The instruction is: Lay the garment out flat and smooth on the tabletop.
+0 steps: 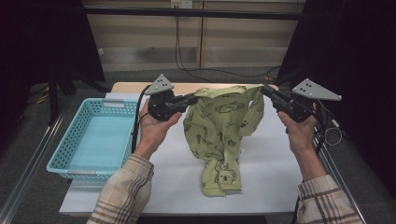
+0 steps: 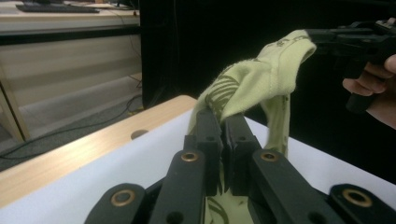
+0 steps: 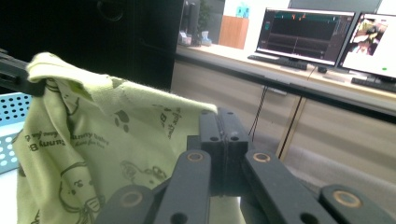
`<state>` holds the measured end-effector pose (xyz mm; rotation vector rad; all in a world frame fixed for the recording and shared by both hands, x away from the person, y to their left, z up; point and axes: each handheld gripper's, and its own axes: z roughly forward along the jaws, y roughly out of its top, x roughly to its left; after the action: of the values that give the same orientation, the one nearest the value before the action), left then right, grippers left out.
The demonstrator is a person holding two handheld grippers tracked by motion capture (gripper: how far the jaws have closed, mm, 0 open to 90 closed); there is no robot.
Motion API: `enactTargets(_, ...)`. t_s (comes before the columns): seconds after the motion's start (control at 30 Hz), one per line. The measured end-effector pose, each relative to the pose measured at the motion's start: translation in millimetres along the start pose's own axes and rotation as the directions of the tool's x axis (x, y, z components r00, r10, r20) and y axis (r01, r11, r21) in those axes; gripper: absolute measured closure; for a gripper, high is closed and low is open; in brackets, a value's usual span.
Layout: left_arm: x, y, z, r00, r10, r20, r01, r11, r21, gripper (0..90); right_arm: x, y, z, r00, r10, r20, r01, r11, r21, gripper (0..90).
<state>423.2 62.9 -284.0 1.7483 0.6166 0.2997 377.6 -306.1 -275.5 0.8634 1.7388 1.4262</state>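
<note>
A light green child's garment (image 1: 219, 126) printed with koalas hangs between both grippers above the white table top (image 1: 266, 172). Its lower end rests crumpled on the table. My left gripper (image 1: 195, 97) is shut on the left top corner, and in the left gripper view the green cloth (image 2: 261, 79) rises from between the closed jaws of that gripper (image 2: 223, 122). My right gripper (image 1: 264, 89) is shut on the right top corner. In the right gripper view the garment (image 3: 93, 140) drapes leftward from my right gripper (image 3: 223, 122).
A light blue perforated plastic basket (image 1: 65, 154) stands at the table's left edge, beside my left forearm. Black curtains flank the table. Cables hang at the back wall. Monitors (image 3: 303, 35) sit on a desk beyond the table.
</note>
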Motion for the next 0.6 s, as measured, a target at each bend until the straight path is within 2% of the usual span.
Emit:
enactTargets(0.07,7.4,-5.2,5.7,0.9996,-0.005,-0.027,0.005,0.9998,0.02,86.6,0.0,0.7,2.3,1.0,-0.006,-0.003,0.006,1.0,0.006,90.0)
enactTargets(0.1,11.3,-9.3,9.7,0.9988,0.002,-0.049,0.0,0.9991,0.042,86.5,-0.6,-6.4,10.3,1.0,-0.002,-0.002,0.002,0.999,0.032,90.0)
enactTargets(0.13,15.1,-14.5,13.9,0.9978,-0.008,-0.066,0.012,0.9983,0.058,86.5,-0.6,-6.4,10.3,1.0,-0.002,-0.002,0.002,0.999,0.032,90.0)
enactTargets(0.2,23.1,-26.4,22.8,0.9965,-0.027,-0.079,0.034,0.9961,0.082,86.3,-2.4,-24.7,27.9,1.0,0.004,0.001,-0.004,0.997,0.081,90.0)
enactTargets(0.23,31.7,-38.3,31.5,0.994,-0.049,-0.098,0.059,0.9924,0.108,86.3,-3.9,-31.3,34.3,1.0,0.009,0.004,-0.009,0.995,0.097,90.0)
enactTargets(0.3,35.9,-43.4,35.4,0.9925,-0.052,-0.111,0.066,0.99,0.125,86.3,-6.3,-43.8,47.5,0.9995,0.031,0.01,-0.032,0.991,0.127,90.0)
enactTargets(0.33,39.8,-48.1,39.5,0.9909,-0.06,-0.12,0.077,0.9874,0.138,86.3,-6.3,-43.8,47.5,0.9995,0.031,0.01,-0.032,0.991,0.127,90.0)
enactTargets(0.37,43.2,-52.5,44.3,0.9894,-0.077,-0.124,0.094,0.9855,0.141,86.1,-7.5,-54.3,60.5,0.9992,0.036,0.017,-0.038,0.986,0.162,90.0)
enactTargets(0.43,51.1,-59.5,52.5,0.9854,-0.091,-0.144,0.114,0.9798,0.164,85.7,-8.4,-58.7,66.8,0.9991,0.038,0.018,-0.04,0.984,0.172,90.0)
enactTargets(0.47,59.6,-65.3,60.0,0.979,-0.106,-0.174,0.136,0.976,0.17,84.8,-11.5,-66.2,78.3,0.9987,0.048,0.02,-0.05,0.98,0.192,90.0)
enactTargets(0.5,59.6,-65.3,60.0,0.979,-0.106,-0.174,0.136,0.976,0.17,83.5,-13.4,-69.6,84.1,0.9987,0.047,0.019,-0.05,0.979,0.199,90.0)
enactTargets(0.53,63.9,-68.0,63.7,0.9742,-0.127,-0.187,0.159,0.9729,0.168,83.5,-13.4,-69.6,84.1,0.9987,0.047,0.019,-0.05,0.979,0.199,90.0)
enactTargets(0.57,72.4,-72.6,72.1,0.9669,-0.147,-0.209,0.184,0.9679,0.171,82.0,-16.6,-75.8,95.2,0.9983,0.049,0.031,-0.055,0.971,0.231,90.0)
enactTargets(0.6,72.4,-72.6,72.1,0.9669,-0.147,-0.209,0.184,0.9679,0.171,80.3,-16.6,-75.8,95.2,0.9983,0.049,0.031,-0.055,0.971,0.231,90.0)
